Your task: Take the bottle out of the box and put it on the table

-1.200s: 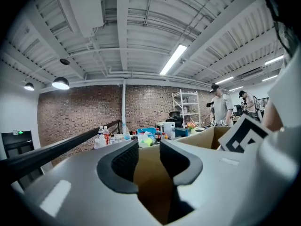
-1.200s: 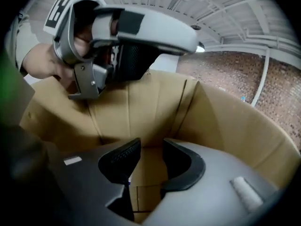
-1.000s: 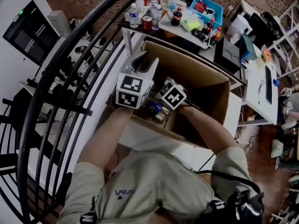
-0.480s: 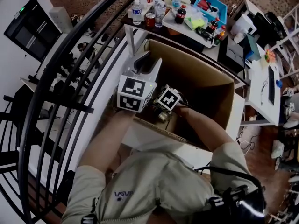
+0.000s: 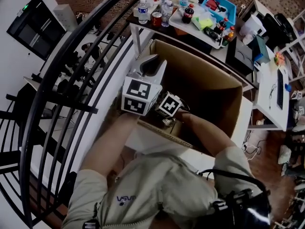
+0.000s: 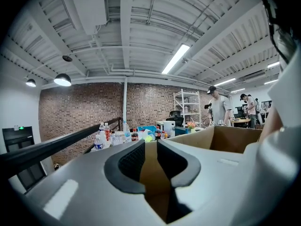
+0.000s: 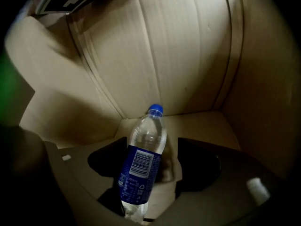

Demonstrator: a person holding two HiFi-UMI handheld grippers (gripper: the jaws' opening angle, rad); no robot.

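Clear plastic water bottle with blue label [image 7: 143,166] lies flat on the floor of the brown cardboard box [image 7: 164,55], cap toward 12 o'clock. Right gripper [image 7: 153,160] is nearer: jaws opening wide, straddling the bottle, no contact. Left gripper [image 6: 150,159] jaws closing on the box wall.

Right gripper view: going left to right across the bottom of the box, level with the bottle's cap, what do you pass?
box's left wall → bottle → bare floor → right wall
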